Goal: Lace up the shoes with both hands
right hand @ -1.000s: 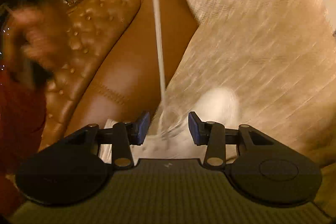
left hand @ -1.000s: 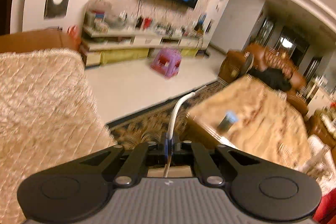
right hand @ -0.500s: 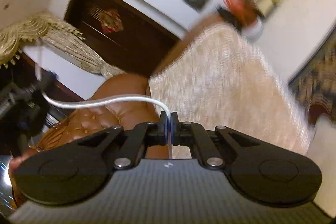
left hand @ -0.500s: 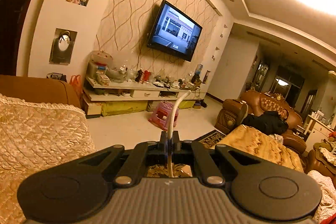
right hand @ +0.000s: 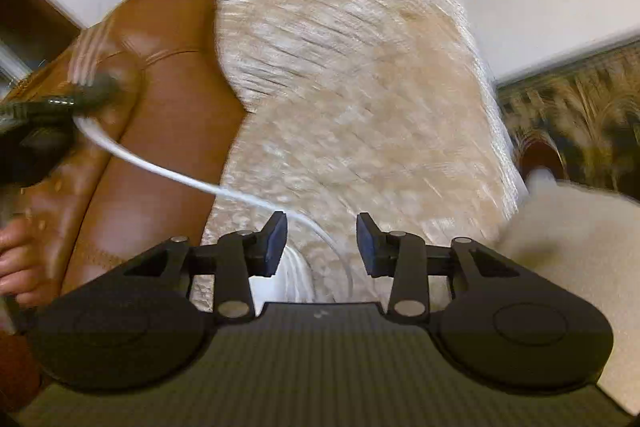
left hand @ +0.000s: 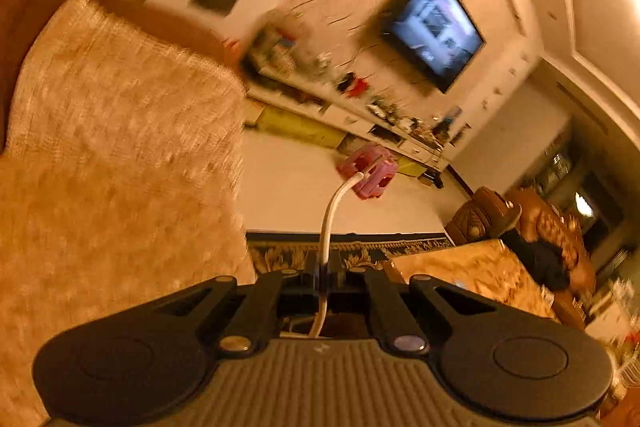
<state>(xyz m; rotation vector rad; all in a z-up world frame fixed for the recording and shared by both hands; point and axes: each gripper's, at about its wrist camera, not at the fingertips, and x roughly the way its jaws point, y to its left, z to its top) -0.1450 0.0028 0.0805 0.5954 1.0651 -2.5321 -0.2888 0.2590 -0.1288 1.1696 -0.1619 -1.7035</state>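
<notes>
My left gripper [left hand: 323, 269] is shut on the white shoelace [left hand: 329, 215], whose free end curves up past the fingers. In the right wrist view that same lace [right hand: 168, 171] runs from the blurred left gripper [right hand: 60, 103] at the far left and drops between the jaws of my right gripper [right hand: 322, 239]. Those jaws are opening, and their blue pads [right hand: 276, 243] stand apart from the lace. A white part of the shoe [right hand: 276, 289] shows just below them; the remainder is hidden behind the gripper body.
A beige quilted cover [right hand: 360, 87] lies over a brown leather sofa [right hand: 160, 99]. A patterned rug [right hand: 580, 107], a marble-topped table [left hand: 472, 275] and a pink stool [left hand: 370, 171] are on the floor beyond. A hand [right hand: 12, 259] shows at the left edge.
Half a second ago the right gripper was shut on the lace; now its jaws stand apart and it points down at the sofa. The left view has rolled and dipped, still gripping the lace.
</notes>
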